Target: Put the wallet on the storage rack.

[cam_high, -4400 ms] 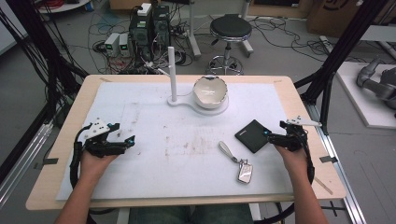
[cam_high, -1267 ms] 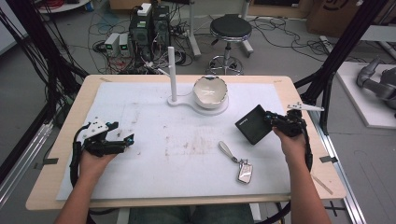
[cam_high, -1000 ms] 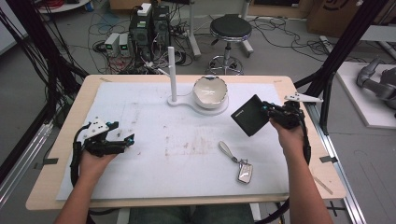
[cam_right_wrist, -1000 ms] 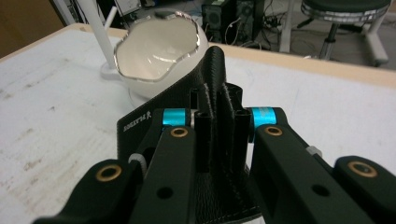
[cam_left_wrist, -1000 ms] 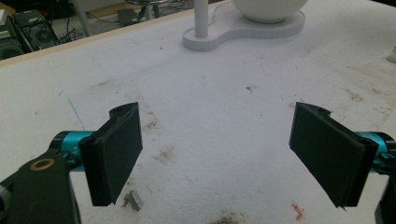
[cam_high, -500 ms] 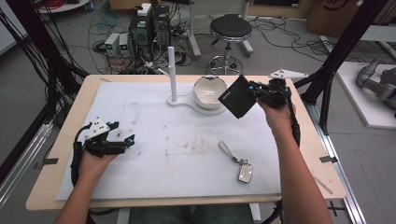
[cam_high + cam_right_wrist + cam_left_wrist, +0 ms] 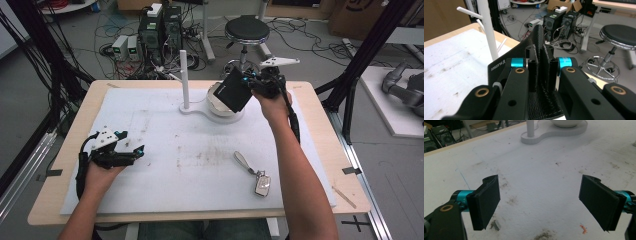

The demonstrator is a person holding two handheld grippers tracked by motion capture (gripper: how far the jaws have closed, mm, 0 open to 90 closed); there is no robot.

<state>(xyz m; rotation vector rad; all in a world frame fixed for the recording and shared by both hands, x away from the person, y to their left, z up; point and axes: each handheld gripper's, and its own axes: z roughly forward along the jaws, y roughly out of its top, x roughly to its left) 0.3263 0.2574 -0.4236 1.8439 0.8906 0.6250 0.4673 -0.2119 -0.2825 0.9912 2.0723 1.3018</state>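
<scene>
I carry the black wallet (image 7: 234,90), fingers clamped on it – next, lower it into the white bowl (image 7: 225,107); left gripper (image 7: 131,152) wide open, empty.

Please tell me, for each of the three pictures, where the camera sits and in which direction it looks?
High view: above the table's near side, looking forward and down; forearms, left gripper, right gripper with black wallet.
Left gripper view: between open jaws, toward the white stand.
Right gripper view: along jaws shut on the wallet, facing floor clutter.
Shared: the stand's post.

Black leather wallet (image 7: 234,90) – tilted, above white bowl (image 7: 220,102)
</scene>
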